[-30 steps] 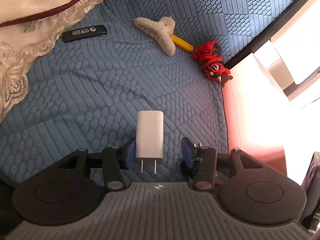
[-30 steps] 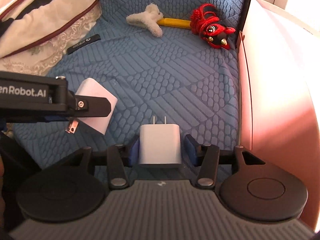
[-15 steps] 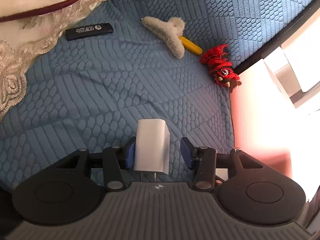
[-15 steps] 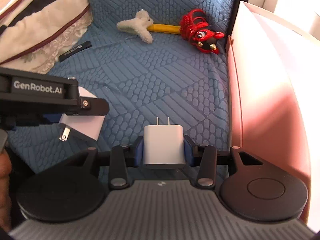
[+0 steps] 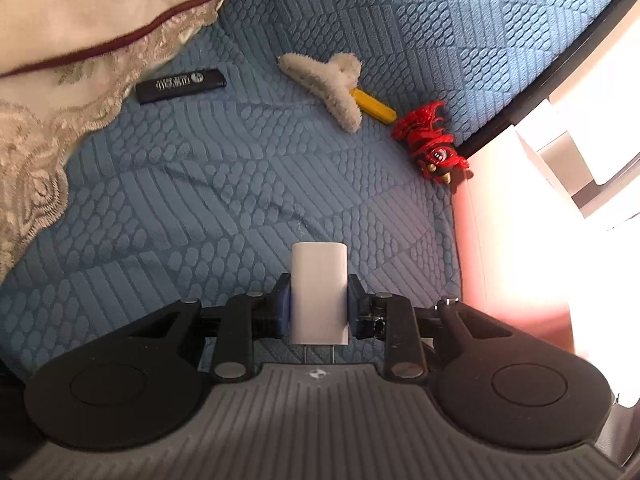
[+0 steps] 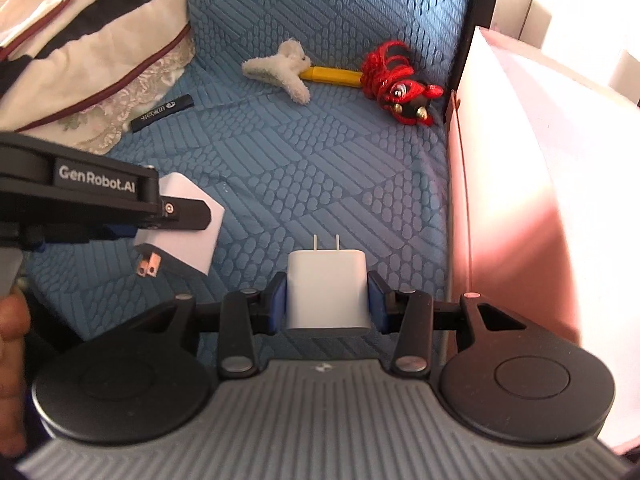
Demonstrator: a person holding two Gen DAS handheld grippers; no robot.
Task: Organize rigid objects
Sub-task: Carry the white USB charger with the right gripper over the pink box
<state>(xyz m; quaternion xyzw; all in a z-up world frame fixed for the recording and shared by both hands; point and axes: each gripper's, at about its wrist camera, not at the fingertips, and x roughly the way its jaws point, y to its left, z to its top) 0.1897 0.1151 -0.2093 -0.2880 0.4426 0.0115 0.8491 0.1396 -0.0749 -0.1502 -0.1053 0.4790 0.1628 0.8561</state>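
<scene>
My left gripper [image 5: 318, 300] is shut on a white wall charger [image 5: 319, 288], prongs pointing back toward the camera, held above the blue quilted cushion [image 5: 240, 184]. It also shows at the left of the right wrist view [image 6: 182, 236], with copper prongs down. My right gripper [image 6: 327, 294] is shut on a second, squarer white charger [image 6: 327, 286], prongs pointing forward. A black lighter [image 5: 181, 85], a fluffy white hair claw [image 5: 326, 88], a yellow stick [image 5: 374, 106] and a red lion toy [image 5: 430, 146] lie at the cushion's far side.
A pink-white box wall [image 6: 520, 200] rises along the cushion's right edge. A lace-trimmed cream blanket [image 5: 80, 40] covers the far left. The lighter [image 6: 162, 113], hair claw [image 6: 280, 70] and lion toy [image 6: 400, 88] show in the right wrist view too.
My left gripper's jaws have closed onto the charger, which was loose against one finger before. Both grippers have lifted and drawn back from the far objects.
</scene>
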